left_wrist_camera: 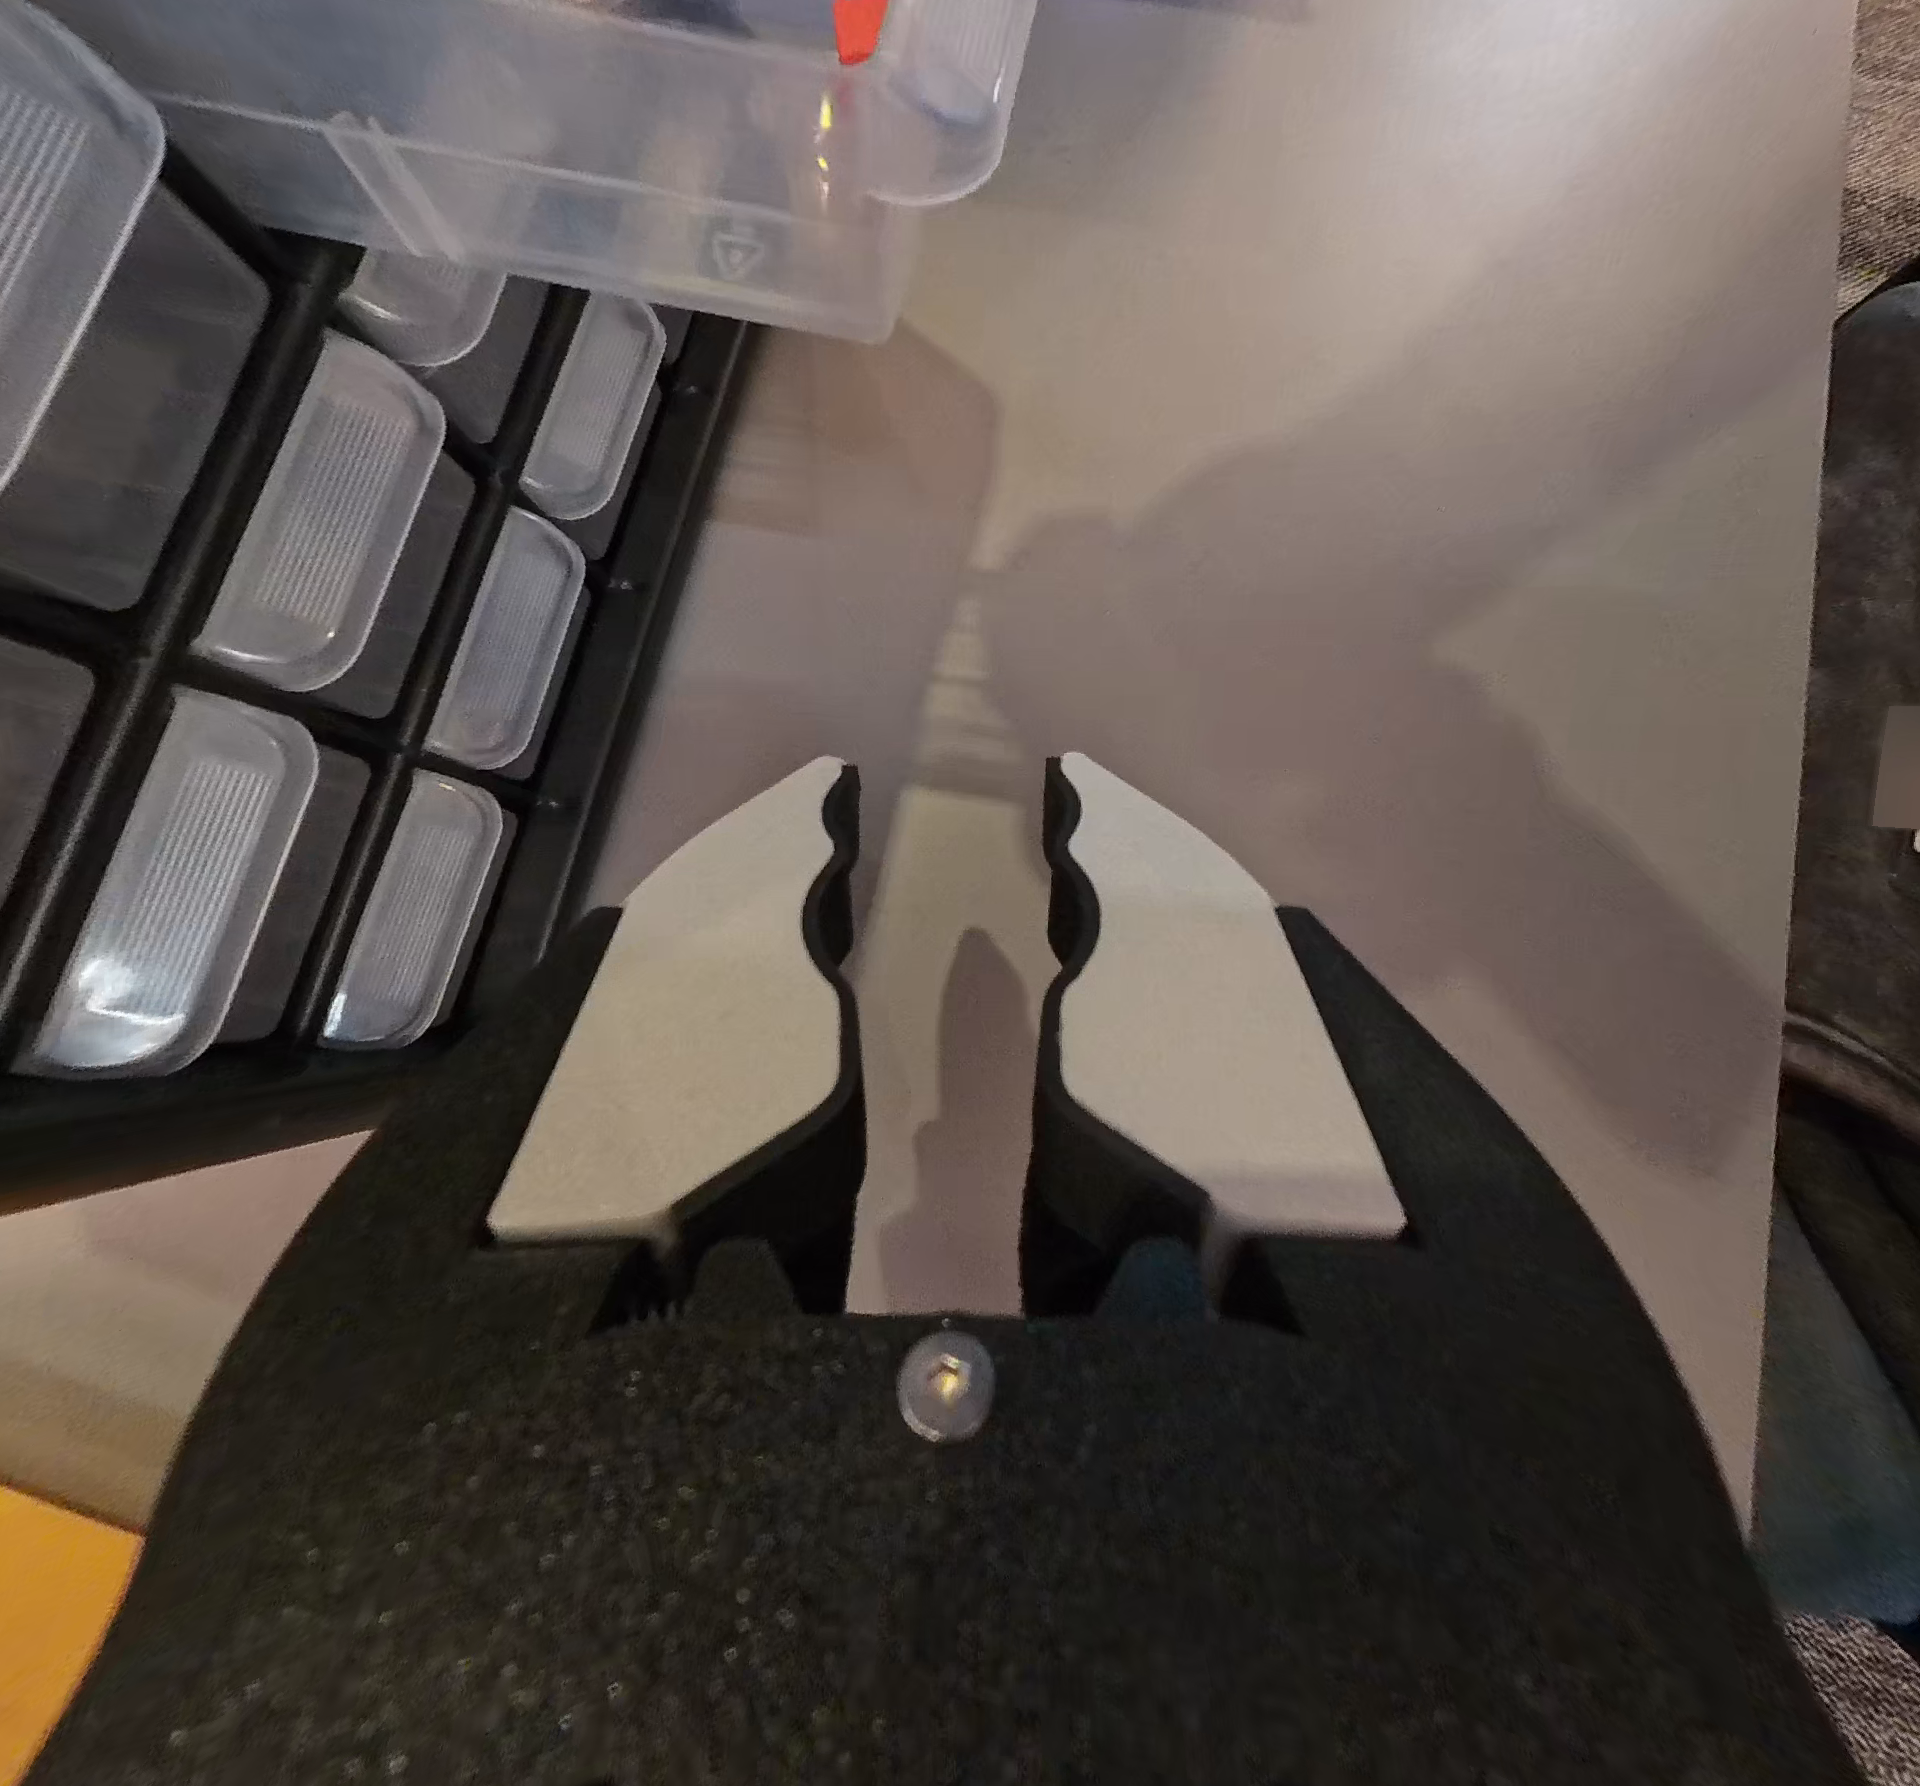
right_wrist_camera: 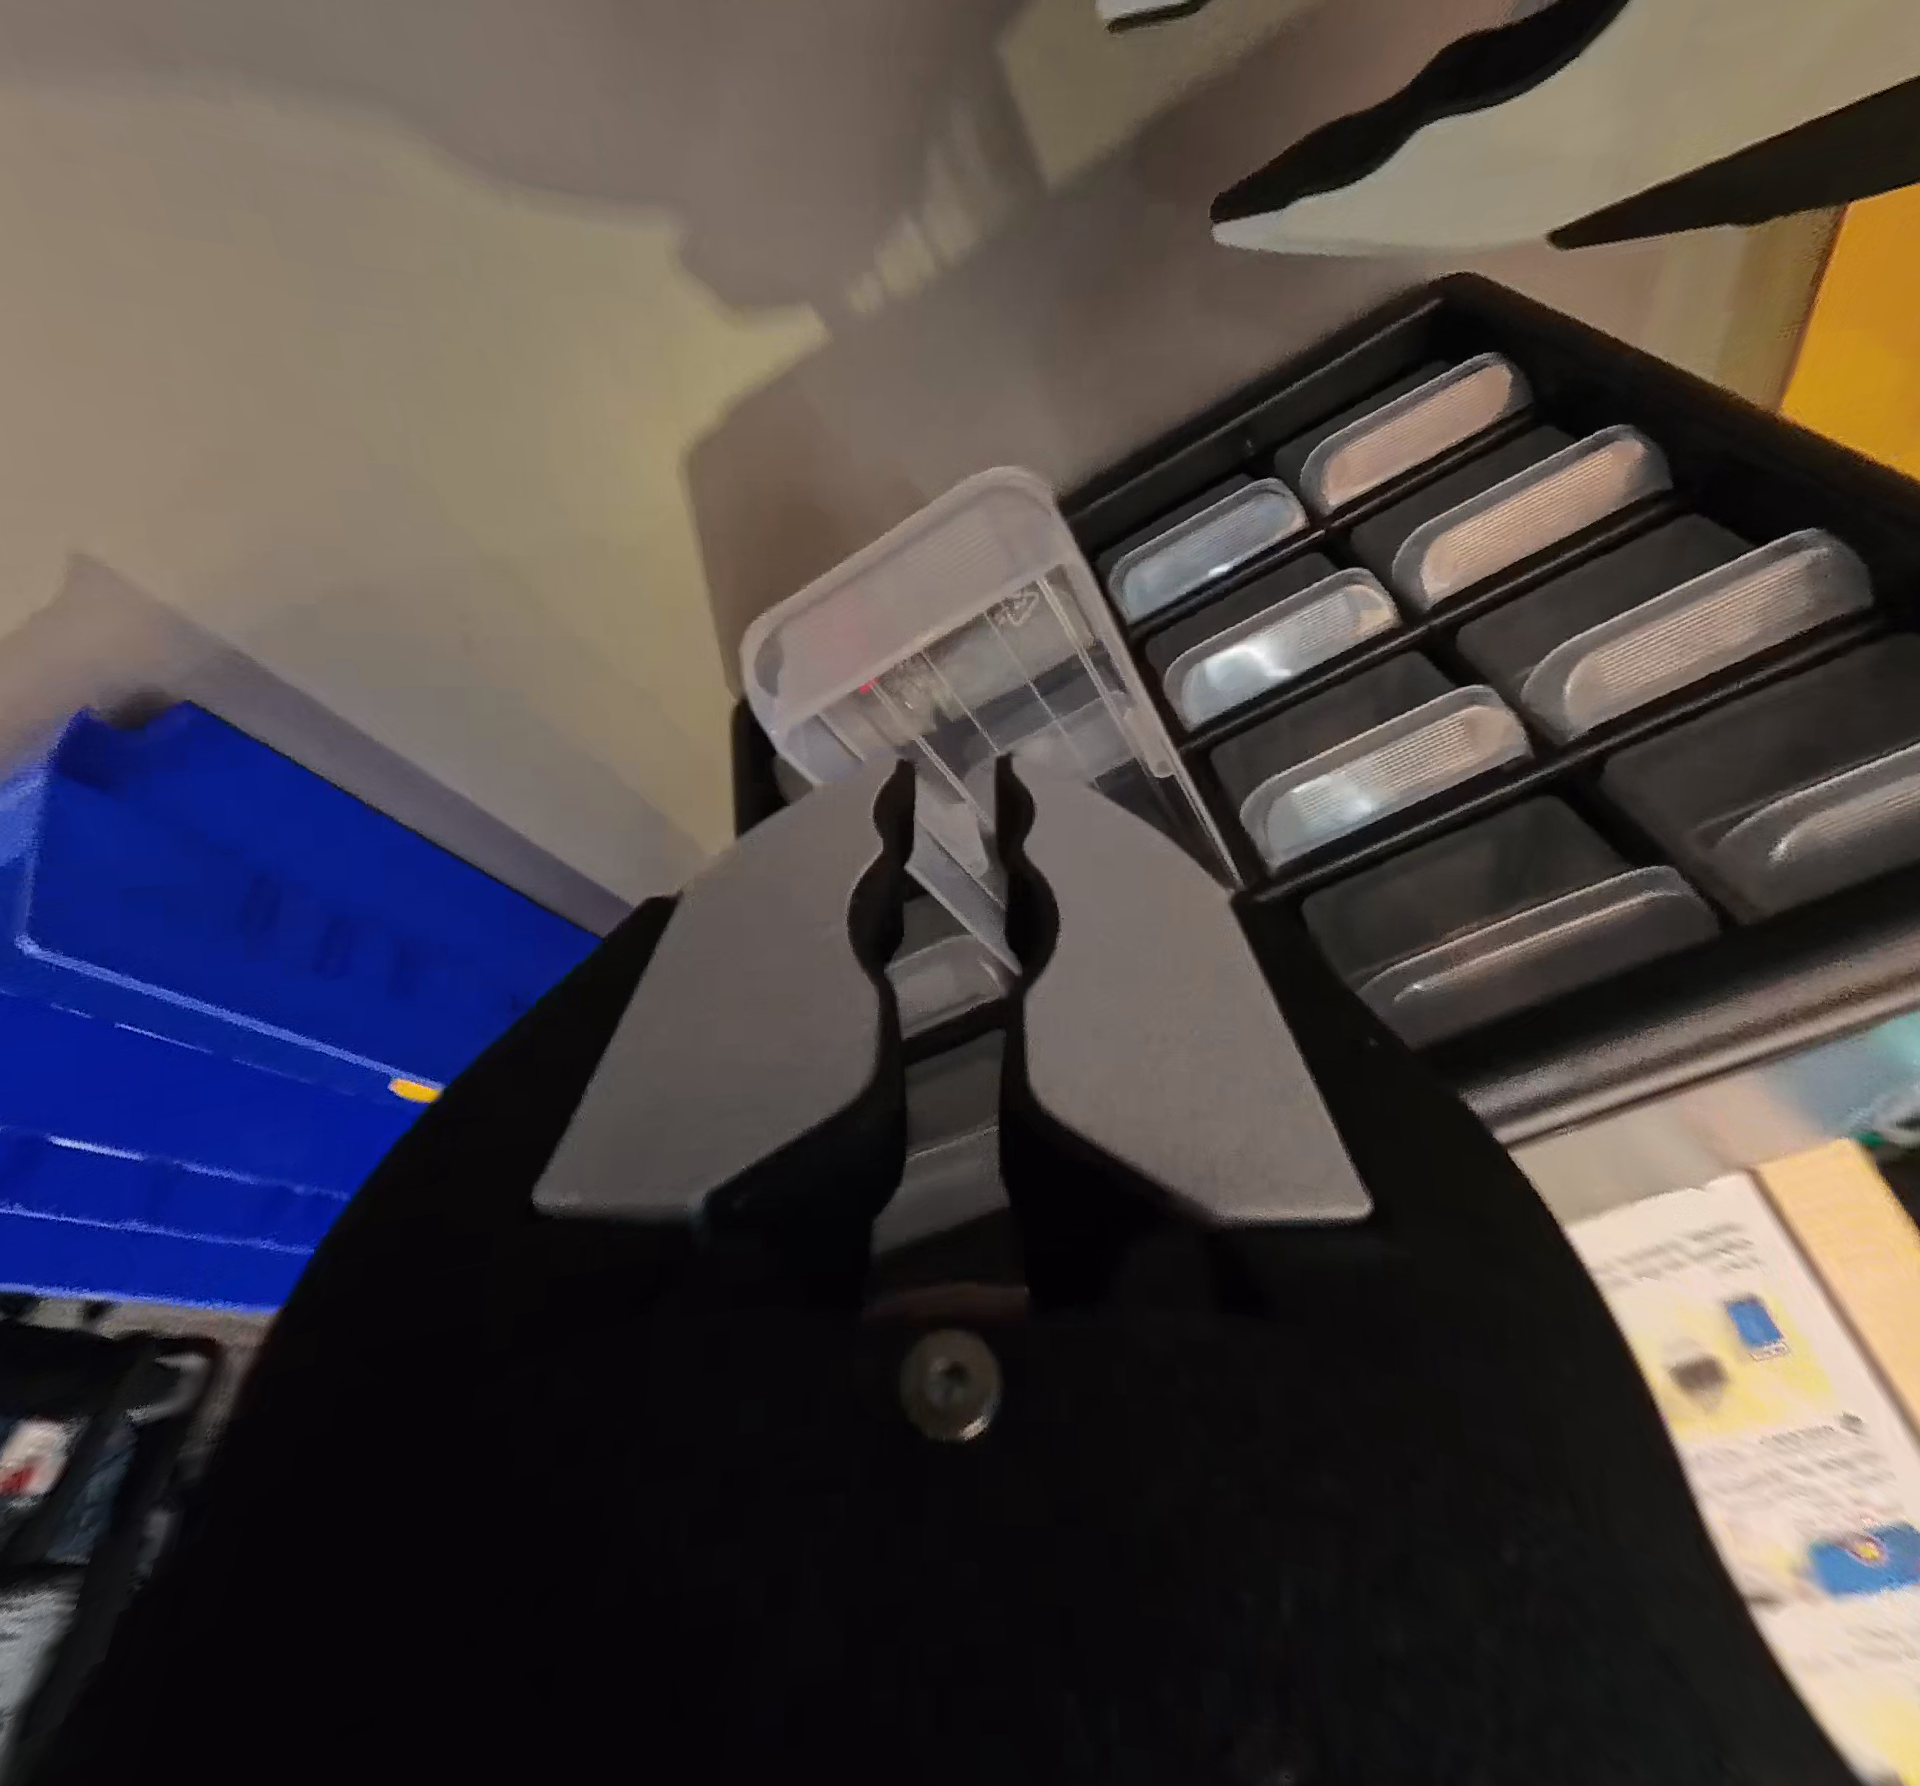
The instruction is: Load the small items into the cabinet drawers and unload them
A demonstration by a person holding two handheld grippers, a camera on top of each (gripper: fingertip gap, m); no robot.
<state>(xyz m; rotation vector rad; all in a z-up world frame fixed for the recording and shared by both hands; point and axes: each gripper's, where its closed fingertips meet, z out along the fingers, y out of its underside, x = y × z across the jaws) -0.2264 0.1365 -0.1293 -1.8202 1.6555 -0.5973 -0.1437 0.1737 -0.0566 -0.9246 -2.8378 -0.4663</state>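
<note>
Your right gripper (right_wrist_camera: 954,780) is clamped on the clear drawer's (right_wrist_camera: 935,635) wall, and the drawer is pulled well out of the black cabinet (right_wrist_camera: 1558,1009). A red item (left_wrist_camera: 860,27) sits inside near the drawer front. Your left gripper (left_wrist_camera: 951,780) is parted with nothing between its fingers, hovering over the table (left_wrist_camera: 1351,386) beside the cabinet. Looks like the unload step: next, bring the left in over the open drawer and pinch that red piece, keeping the drawer level.

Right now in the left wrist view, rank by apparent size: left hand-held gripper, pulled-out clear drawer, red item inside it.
1. left hand-held gripper, inflated by nearness
2. clear drawer
3. red item
</note>
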